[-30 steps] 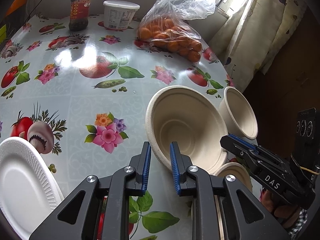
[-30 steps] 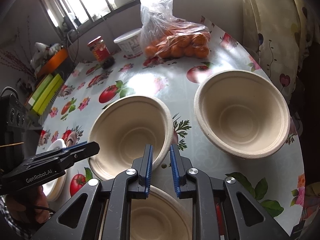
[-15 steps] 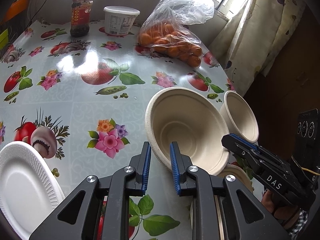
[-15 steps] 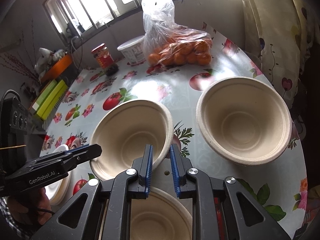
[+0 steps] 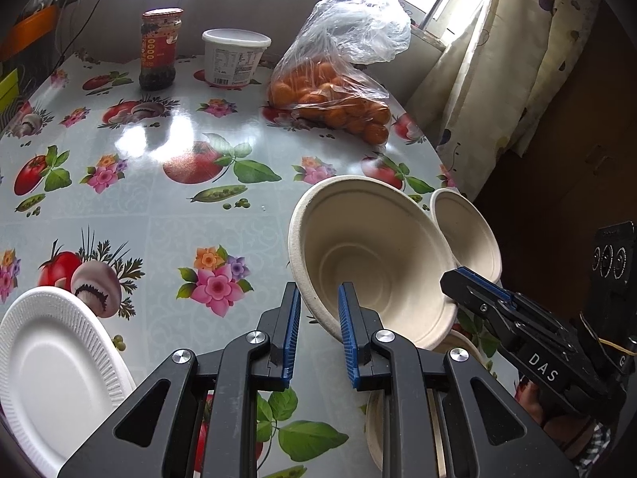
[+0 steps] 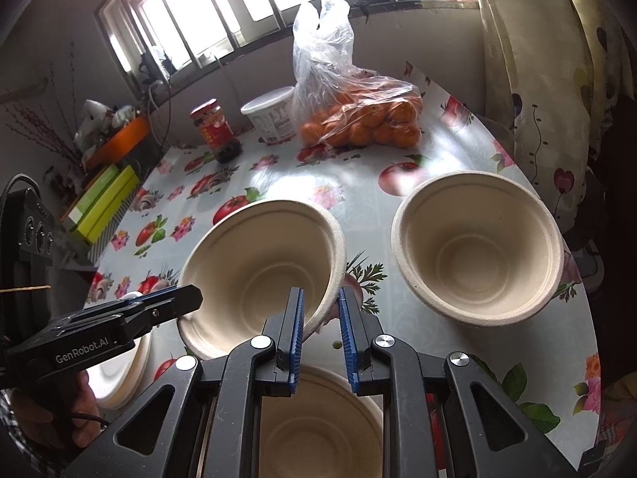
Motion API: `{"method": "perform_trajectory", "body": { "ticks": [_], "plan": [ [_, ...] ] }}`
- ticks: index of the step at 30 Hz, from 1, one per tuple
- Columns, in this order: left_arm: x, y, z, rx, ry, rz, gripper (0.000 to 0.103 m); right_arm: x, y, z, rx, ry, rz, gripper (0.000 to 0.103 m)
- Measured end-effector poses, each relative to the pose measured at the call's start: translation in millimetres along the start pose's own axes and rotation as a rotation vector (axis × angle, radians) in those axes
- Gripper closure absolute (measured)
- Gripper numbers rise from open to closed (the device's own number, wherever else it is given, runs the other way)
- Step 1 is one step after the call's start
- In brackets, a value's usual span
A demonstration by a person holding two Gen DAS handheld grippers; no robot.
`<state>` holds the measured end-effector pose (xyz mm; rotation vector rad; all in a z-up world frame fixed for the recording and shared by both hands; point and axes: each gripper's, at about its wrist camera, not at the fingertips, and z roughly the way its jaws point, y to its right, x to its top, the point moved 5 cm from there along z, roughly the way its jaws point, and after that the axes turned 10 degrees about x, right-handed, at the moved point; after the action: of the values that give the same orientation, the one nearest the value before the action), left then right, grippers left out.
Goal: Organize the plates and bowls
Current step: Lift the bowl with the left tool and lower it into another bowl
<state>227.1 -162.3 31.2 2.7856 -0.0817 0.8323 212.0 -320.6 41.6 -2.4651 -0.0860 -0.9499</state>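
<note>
You've got two readable marks. "DAS" in white on the side of the right gripper [image 5: 469,290], seen from your left wrist view, off to the right of the left fingers. "GenRobot.AI" in white on the side of the left gripper [image 6: 187,298], seen from the right wrist view, left of the right fingers. The red jar label [image 5: 158,49] and the white tub's printed panel [image 5: 235,64], both well beyond the fingers, carry print too small to read.
</note>
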Motion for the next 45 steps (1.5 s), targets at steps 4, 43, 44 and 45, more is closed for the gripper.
{"method": "perform_trajectory", "body": {
  "ticks": [4, 43, 44, 45],
  "plan": [
    [-3, 4, -7, -0.007, 0.007, 0.012, 0.082, -2, -3, -11, 0.001, 0.020, 0.009, 0.085],
    [-62, 45, -53, -0.120, -0.001, 0.141, 0.082, -71, -21, -99, -0.106, 0.129, 0.053, 0.084],
    [-63, 44, -53, -0.121, -0.003, 0.141, 0.082, -73, -21, -99, -0.106, 0.128, 0.055, 0.084],
    [-64, 44, -52, -0.121, -0.008, 0.139, 0.082, -74, -21, -99, -0.105, 0.125, 0.057, 0.084]
  ]
}}
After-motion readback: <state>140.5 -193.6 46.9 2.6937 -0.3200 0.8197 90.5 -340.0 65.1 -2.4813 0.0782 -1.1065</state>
